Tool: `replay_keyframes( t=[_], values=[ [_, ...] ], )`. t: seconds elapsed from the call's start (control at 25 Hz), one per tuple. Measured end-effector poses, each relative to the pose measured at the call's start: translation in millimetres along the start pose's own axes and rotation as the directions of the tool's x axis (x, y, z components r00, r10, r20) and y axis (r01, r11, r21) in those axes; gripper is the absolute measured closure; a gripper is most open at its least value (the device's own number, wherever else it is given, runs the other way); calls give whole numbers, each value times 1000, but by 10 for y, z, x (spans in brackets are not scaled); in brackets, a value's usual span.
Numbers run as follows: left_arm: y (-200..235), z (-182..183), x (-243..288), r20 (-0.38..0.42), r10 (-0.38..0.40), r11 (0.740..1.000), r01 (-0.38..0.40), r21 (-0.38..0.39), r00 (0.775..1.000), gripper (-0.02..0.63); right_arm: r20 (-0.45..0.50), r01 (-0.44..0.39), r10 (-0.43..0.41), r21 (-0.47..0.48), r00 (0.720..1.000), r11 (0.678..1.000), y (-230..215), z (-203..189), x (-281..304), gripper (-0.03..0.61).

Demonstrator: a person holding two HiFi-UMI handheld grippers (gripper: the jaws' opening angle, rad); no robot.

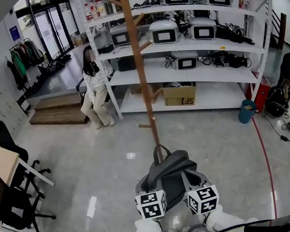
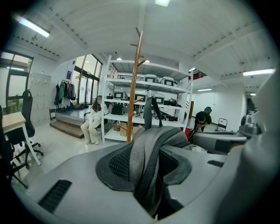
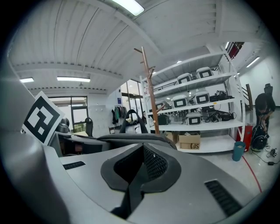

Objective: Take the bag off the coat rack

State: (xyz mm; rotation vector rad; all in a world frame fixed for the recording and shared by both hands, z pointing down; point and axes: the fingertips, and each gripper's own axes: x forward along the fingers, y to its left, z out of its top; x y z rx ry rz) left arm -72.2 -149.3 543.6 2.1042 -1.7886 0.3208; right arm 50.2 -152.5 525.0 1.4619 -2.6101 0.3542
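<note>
My left gripper is clenched on a grey mesh shoulder strap of the bag. My right gripper looks pinched shut on a thin dark strap. I judge that one grip on each side keeps the load level. The bag hangs just ahead of and between both grippers, apparently off the pegs of the coat rack beyond. Its carry loop points up, and its long axis seems roughly upright.

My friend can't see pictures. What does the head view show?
The left gripper and right gripper hold a grey bag in front of a tall wooden coat rack. Behind it stand white shelves of equipment, with a person sitting beside them.
</note>
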Motion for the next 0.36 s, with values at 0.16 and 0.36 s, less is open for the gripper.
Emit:
replay_keyframes(
  t=[0.16,0.36],
  values=[
    [-2,20,6,0,0,1000,0,0,1000,489,3,-7,7,-8,1000,1000,11,36,18,568],
    [43,10,1,-11,-5,1000,5,-5,1000,489,6,-9,9,-18,1000,1000,58,57,31,568]
  ],
)
